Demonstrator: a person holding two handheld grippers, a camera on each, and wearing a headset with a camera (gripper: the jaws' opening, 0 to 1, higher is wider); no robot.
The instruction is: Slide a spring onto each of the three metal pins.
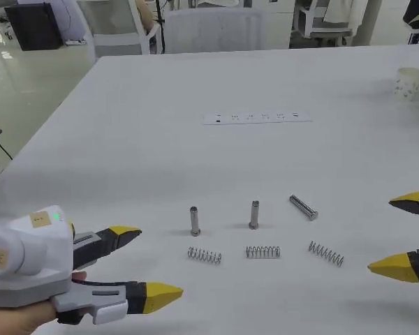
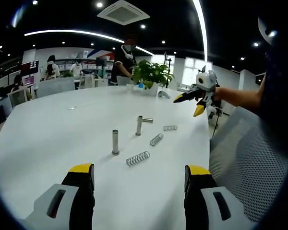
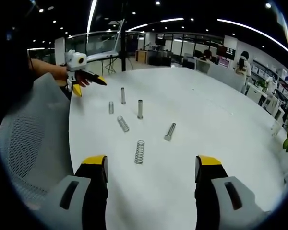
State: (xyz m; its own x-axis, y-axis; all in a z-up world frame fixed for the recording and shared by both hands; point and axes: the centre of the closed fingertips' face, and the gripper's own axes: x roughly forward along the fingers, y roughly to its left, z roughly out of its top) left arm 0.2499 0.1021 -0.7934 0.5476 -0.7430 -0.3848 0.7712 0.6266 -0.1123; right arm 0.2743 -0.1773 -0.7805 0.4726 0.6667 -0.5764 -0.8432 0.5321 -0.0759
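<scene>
While the left gripper (image 1: 153,262) and right gripper (image 1: 385,234) hover at either side of the white table (image 1: 160,139), jaws spread wide and empty, the left pin (image 1: 194,220) and middle pin (image 1: 254,214) stand upright and the right pin (image 1: 303,207) lies on its side. Just in front of each rests a loose coil: left spring (image 1: 204,255), middle spring (image 1: 263,252), right spring (image 1: 326,253). A paper cup (image 1: 409,83) stands well apart.
</scene>
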